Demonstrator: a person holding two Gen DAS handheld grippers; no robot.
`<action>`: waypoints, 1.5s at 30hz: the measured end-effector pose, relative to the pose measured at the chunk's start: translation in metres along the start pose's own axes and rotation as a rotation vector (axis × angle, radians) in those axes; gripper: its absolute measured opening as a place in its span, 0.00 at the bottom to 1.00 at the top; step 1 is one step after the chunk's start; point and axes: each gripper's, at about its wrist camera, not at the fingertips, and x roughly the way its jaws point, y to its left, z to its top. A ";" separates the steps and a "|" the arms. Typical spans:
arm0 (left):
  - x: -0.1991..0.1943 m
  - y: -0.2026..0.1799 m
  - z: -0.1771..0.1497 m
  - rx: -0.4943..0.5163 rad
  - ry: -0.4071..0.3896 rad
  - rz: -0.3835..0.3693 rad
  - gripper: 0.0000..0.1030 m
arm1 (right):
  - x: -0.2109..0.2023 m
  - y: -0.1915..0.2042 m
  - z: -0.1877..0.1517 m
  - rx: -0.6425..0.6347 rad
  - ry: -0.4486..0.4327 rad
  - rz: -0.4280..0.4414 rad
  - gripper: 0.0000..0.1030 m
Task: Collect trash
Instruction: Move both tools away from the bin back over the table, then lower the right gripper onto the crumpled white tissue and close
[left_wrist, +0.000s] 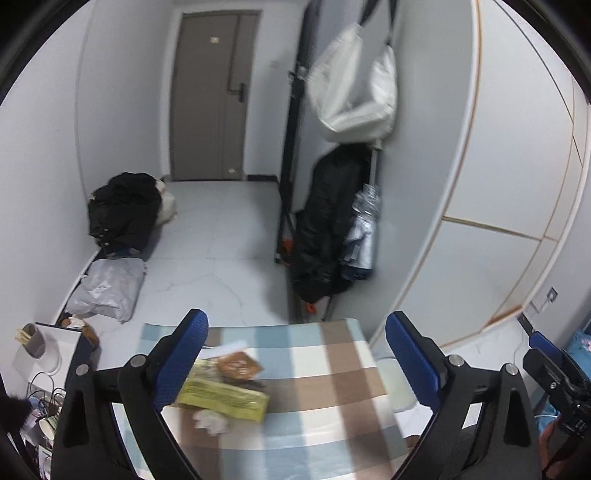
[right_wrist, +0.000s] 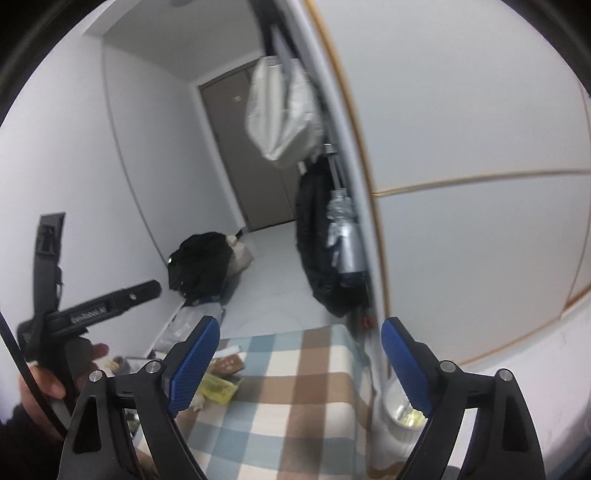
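On checked cloth: yellow packet, brown wrapper, crumpled tissue.

A lived-in home, seen at its entry hall; a brown front door closes the far end of a white tiled floor; a pale bag and a dark coat hang by white built-in cupboards; a checked cloth covers a small table.
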 end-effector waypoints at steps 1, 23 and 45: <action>-0.004 0.008 -0.002 -0.005 -0.013 0.009 0.96 | 0.001 0.010 -0.003 -0.016 -0.002 0.007 0.87; 0.009 0.153 -0.099 -0.240 -0.004 0.132 0.97 | 0.097 0.131 -0.093 -0.201 0.140 0.103 0.91; 0.027 0.211 -0.110 -0.408 0.146 0.109 0.96 | 0.202 0.180 -0.162 -0.236 0.439 0.155 0.90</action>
